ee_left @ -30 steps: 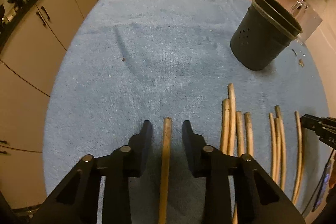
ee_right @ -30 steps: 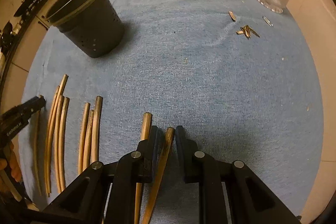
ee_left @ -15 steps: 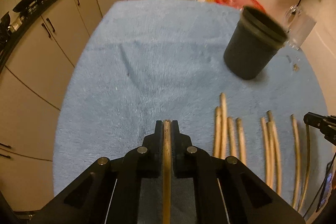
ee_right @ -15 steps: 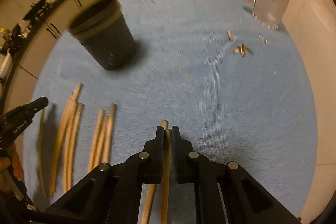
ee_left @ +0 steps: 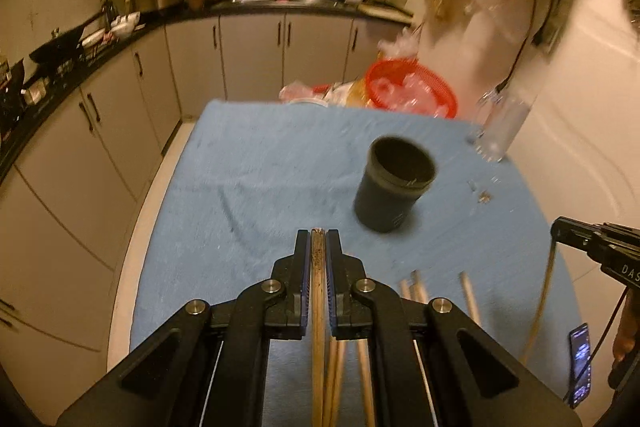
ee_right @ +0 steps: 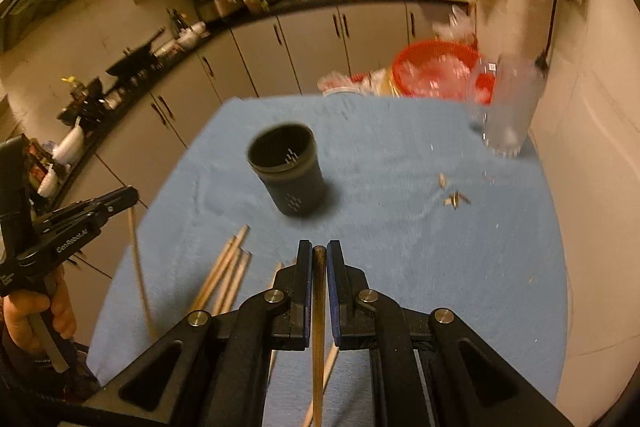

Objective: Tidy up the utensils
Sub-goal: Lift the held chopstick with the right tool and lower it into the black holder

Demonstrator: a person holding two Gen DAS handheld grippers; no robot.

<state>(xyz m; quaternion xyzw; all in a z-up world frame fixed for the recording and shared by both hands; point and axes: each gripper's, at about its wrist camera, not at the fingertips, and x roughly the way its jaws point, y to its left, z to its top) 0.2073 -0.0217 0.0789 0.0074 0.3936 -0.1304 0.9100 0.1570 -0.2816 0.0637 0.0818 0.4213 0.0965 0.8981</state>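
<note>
My left gripper (ee_left: 318, 235) is shut on a wooden chopstick (ee_left: 318, 291) and holds it lifted above the blue cloth (ee_left: 256, 187). My right gripper (ee_right: 319, 250) is shut on a darker chopstick (ee_right: 318, 307), also lifted. A dark perforated utensil cup (ee_left: 394, 183) stands upright ahead, right of the left gripper; in the right wrist view the cup (ee_right: 289, 173) is ahead and left. Several chopsticks (ee_right: 228, 275) lie on the cloth between the grippers. The right gripper shows in the left view (ee_left: 592, 243), the left gripper in the right view (ee_right: 80, 219).
A glass mug (ee_right: 510, 107) stands at the far right of the cloth, with small scraps (ee_right: 456, 199) near it. A red basket (ee_left: 412, 93) sits beyond the table's far edge. Kitchen cabinets (ee_left: 120, 99) run along the left and back.
Both grippers closed on their chopsticks and rose well above the cloth, tilting up, so the view now takes in the kitchen. The chopsticks on the cloth stayed put.
</note>
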